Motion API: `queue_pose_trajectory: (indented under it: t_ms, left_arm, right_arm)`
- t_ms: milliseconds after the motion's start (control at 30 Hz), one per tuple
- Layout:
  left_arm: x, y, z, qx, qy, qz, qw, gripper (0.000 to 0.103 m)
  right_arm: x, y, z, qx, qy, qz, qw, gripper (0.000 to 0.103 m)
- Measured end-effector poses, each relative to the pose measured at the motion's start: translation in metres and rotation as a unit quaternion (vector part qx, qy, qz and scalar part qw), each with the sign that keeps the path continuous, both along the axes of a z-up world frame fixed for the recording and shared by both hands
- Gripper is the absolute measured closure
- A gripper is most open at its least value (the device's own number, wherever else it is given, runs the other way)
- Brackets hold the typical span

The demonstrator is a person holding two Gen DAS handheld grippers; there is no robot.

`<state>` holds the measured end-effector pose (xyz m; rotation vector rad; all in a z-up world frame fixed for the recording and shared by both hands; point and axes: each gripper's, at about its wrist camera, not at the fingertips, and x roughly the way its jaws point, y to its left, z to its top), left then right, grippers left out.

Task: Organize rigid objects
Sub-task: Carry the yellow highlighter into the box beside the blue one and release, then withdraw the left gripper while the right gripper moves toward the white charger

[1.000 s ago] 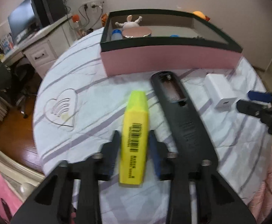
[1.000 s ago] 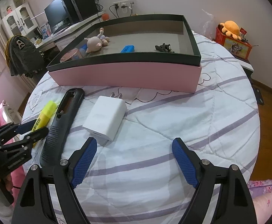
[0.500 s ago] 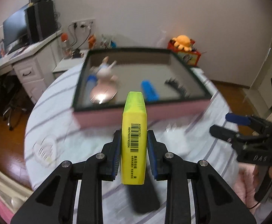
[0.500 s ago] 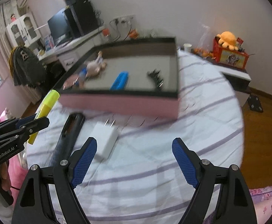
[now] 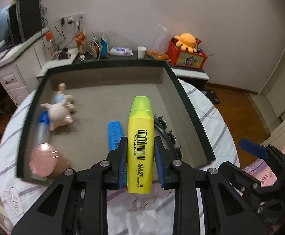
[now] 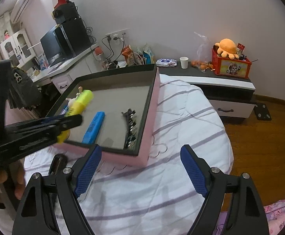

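Left gripper (image 5: 140,162) is clamped on the yellow plastic highlighter with a printed barcode (image 5: 140,148). A second ago the pen lay flat on the striped white bedspread (image 6: 181,117) beside the long black remote; now it is lifted clear and carried forward, hanging over the near wall of the shallow pink-sided, dark-rimmed box (image 5: 189,109), cap pointing into it. So pickup is done and, as I read it, only the drop into the box is left. Highlighter looks stiff and blocky, the translucent green-yellow cap (image 5: 141,102) seated, and it sits straight between the blue pads (image 5: 122,164), no visible tilt. Below it in the box: a blue rectangular block (image 5: 114,135) and a black toothed hair clip (image 5: 166,131), so watch the landing spot. Right gripper (image 6: 140,172) is spread wide, holding nothing, low over the bedspread near the box corner.
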<state>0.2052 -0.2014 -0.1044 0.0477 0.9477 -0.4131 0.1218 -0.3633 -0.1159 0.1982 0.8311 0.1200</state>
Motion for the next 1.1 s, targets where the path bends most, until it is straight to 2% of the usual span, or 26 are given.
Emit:
queue_pose_trajectory:
  t_ms: [233,367,567,767,833,900,967,1100]
  left_arm:
    - [0.018,-0.018,-0.034,0.028,0.032,0.023,0.9988,0.077]
    - [0.02,-0.019,-0.043,0.033,0.04,0.036,0.998,0.077]
    - [0.02,-0.022,-0.052,0.037,0.051,0.048,0.9968,0.076]
    - [0.017,-0.015,-0.047,0.035,0.052,0.068,0.9958,0.074]
    - [0.015,-0.012,-0.045,0.036,0.05,0.072,0.9955,0.068]
    - [0.012,-0.01,-0.041,0.027,0.049,0.068,0.9961,0.054]
    - [0.008,-0.006,-0.035,0.019,0.044,0.073,0.9962,0.047]
    - [-0.002,0.01,-0.021,-0.005,0.038,0.072,0.9966,0.043]
  right_arm:
    - [0.024,-0.009,-0.012,0.004,0.007,0.006,1.0,0.019]
    - [0.03,-0.009,-0.015,0.006,0.007,0.015,1.0,0.019]
    - [0.037,-0.007,-0.017,-0.003,0.013,0.022,1.0,0.019]
    - [0.038,-0.005,-0.019,-0.009,0.02,0.024,0.999,0.019]
    - [0.038,-0.003,-0.019,-0.011,0.021,0.024,0.999,0.019]
    - [0.039,-0.002,-0.019,-0.012,0.022,0.026,0.999,0.019]
    - [0.038,0.0,-0.018,-0.015,0.023,0.026,0.999,0.019]
    - [0.033,0.0,-0.013,-0.018,0.021,0.02,0.999,0.019]
